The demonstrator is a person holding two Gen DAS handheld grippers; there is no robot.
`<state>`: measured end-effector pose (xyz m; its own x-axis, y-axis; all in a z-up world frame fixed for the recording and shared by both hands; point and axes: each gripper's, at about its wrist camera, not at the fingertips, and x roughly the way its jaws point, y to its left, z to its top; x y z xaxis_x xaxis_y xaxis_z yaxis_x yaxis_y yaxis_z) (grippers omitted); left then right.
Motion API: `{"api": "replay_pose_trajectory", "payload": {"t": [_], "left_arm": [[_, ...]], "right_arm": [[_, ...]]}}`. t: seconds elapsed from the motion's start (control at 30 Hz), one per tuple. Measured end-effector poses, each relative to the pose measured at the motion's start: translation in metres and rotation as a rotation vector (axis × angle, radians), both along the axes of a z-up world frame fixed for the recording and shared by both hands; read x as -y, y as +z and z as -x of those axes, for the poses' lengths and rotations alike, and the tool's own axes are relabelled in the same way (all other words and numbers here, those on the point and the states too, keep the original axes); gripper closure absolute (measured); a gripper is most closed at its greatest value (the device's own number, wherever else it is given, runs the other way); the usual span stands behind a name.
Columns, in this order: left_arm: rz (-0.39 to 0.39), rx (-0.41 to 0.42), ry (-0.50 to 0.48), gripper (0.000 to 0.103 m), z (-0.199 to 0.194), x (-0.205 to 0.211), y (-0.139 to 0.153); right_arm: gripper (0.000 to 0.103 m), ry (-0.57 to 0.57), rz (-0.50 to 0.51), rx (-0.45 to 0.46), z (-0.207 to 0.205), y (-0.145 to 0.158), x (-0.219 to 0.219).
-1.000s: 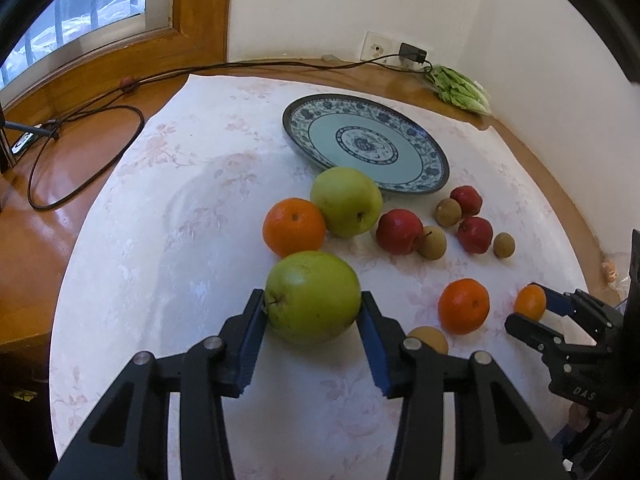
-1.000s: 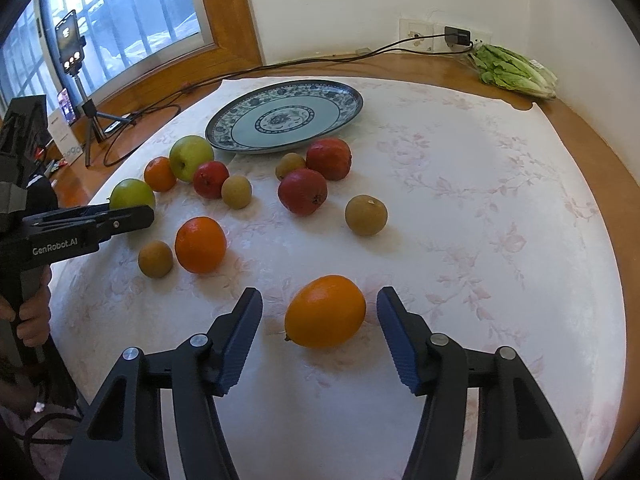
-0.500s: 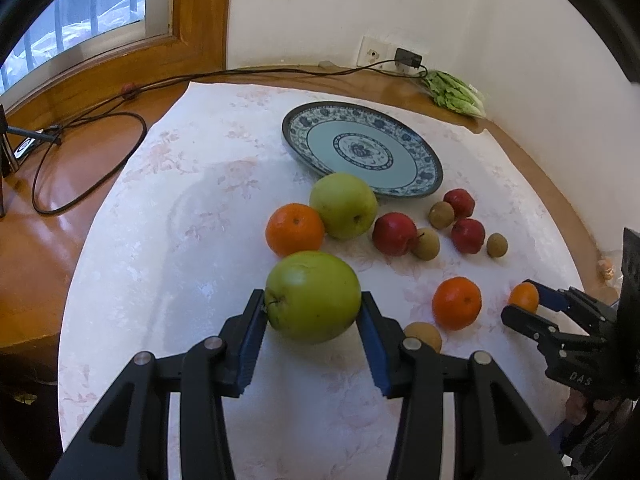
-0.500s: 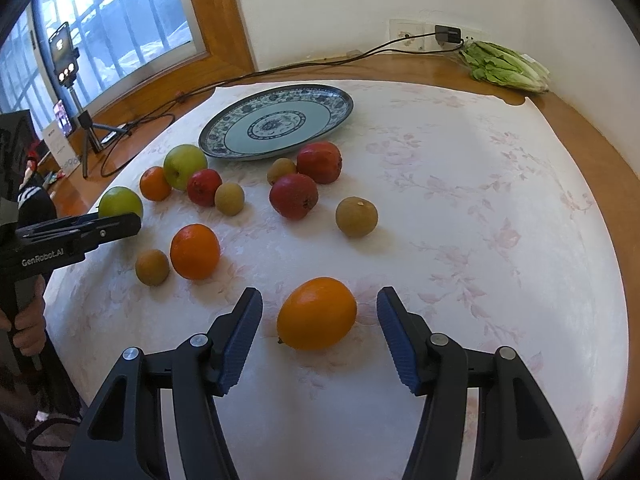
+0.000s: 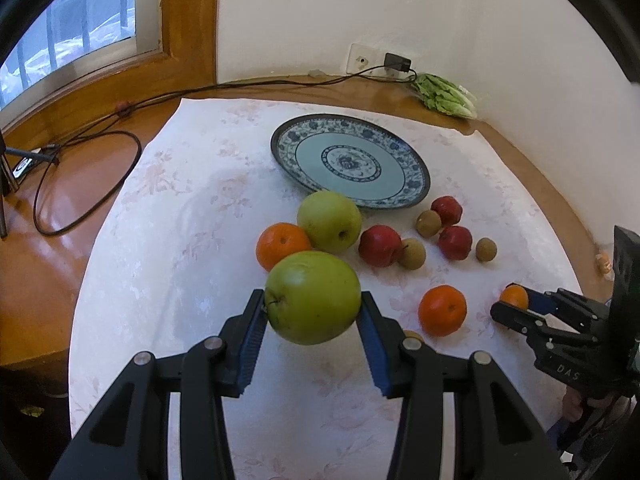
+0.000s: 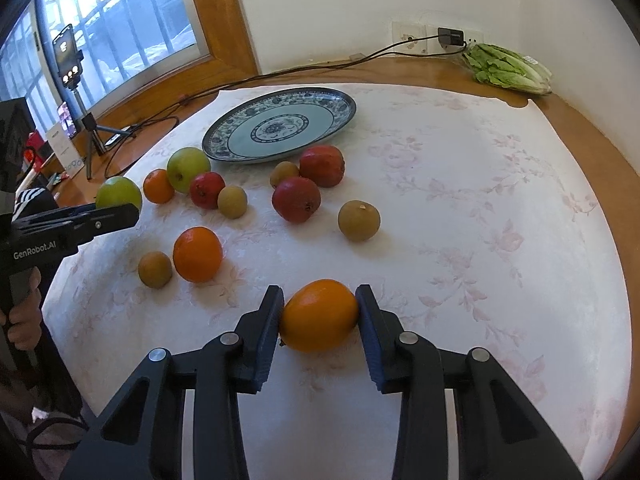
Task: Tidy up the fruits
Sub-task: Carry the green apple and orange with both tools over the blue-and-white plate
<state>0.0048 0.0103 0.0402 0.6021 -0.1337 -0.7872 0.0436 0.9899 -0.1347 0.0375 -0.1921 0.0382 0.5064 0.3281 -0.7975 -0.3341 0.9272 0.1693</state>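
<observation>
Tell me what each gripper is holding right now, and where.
Left gripper clamps the large green apple across its sides; right gripper clamps the orange citrus fruit across its sides.

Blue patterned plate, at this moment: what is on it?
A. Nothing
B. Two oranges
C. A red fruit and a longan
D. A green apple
A. The blue patterned plate is bare in both wrist views; the fruits lie on the tablecloth beside it, except the green apple in the left claw and the orange in the right claw.

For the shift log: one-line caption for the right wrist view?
Right tool shut on an orange on the floral cloth, other fruit lying before the empty blue plate.
</observation>
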Motion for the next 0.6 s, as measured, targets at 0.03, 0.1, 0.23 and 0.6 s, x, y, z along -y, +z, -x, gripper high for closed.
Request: {"api": "replay_pose_trajectory", "payload": {"t": [0.03,0.1,0.23,0.6], "left_arm": [[-0.001,0.000,-0.001,0.055,0.000,0.000,0.001],[-0.011,-0.001,-0.006,0.055,-0.001,0.000,0.005],[-0.027,-0.004,-0.015,0.055,-0.004,-0.001,0.012],[-0.040,0.034,-0.071,0.055,-0.022,0.008,0.048]], "right_arm": [[0.065,0.001,-0.002,-0.001,0.000,0.000,0.000],[0.065,0.003,-0.003,0.004,0.001,0.002,-0.001],[0.065,0.007,-0.022,0.002,0.001,0.008,-0.001],[0.065,0.039,-0.088,0.016,-0.011,0.046,-0.003]]}}
